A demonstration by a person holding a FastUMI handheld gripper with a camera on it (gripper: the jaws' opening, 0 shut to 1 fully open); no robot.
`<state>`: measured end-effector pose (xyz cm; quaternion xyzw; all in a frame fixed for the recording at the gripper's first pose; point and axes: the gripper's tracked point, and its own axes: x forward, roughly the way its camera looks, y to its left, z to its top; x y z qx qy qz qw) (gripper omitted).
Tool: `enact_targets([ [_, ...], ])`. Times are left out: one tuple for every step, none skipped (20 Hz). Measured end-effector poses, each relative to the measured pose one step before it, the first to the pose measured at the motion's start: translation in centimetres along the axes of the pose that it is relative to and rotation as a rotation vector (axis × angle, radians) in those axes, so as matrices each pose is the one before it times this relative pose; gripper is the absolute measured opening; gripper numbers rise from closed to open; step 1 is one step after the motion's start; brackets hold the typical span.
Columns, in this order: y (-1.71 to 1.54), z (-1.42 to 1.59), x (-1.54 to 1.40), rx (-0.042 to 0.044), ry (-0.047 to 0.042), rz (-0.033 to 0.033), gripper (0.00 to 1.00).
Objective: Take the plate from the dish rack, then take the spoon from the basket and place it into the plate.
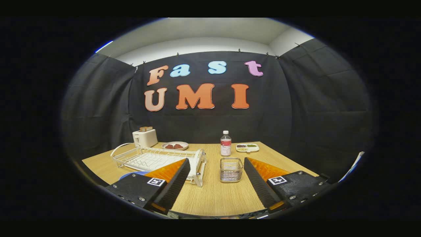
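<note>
Claw (pixel 217 168) agape, empty, above wooden table (pixel 213 194).

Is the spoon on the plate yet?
Not yet. The dish rack looks empty, and a blue plate edge peeks out beside the left finger, so that step seems done. The gripper has its jaws open, holding nothing. The basket sits just ahead; no spoon visible.

The left fingers (pixel 171 179) hide most of a blue thing (pixel 133 174), perhaps the plate.
</note>
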<state>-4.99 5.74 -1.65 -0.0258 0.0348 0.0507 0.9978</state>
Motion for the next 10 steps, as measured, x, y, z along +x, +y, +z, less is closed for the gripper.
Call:
enact_targets([
  [-0.035,0.049,-0.048,-0.00210,-0.00072,0.00061,0.98],
  [0.058,0.080,0.035,-0.00132,-0.00198,0.00124,0.98],
  [0.056,-0.020,0.035,0.00030,-0.00067,0.00173,0.98],
  [0.058,-0.026,-0.077,0.00078,0.00160,0.00165,0.98],
  [0.082,-0.105,-0.035,-0.00075,0.00187,0.00190,0.98],
  [0.073,-0.027,0.016,-0.00222,0.00131,-0.00003,0.98],
  [0.048,-0.144,0.021,-0.00169,0.00089,0.00036,0.98],
  [0.083,-0.039,0.022,-0.00157,0.00249,0.00221,0.98],
  [0.058,-0.101,-0.051,-0.00021,0.00291,0.00039,0.98],
  [0.061,-0.031,0.044,0.00133,-0.00006,0.00038,0.98],
])
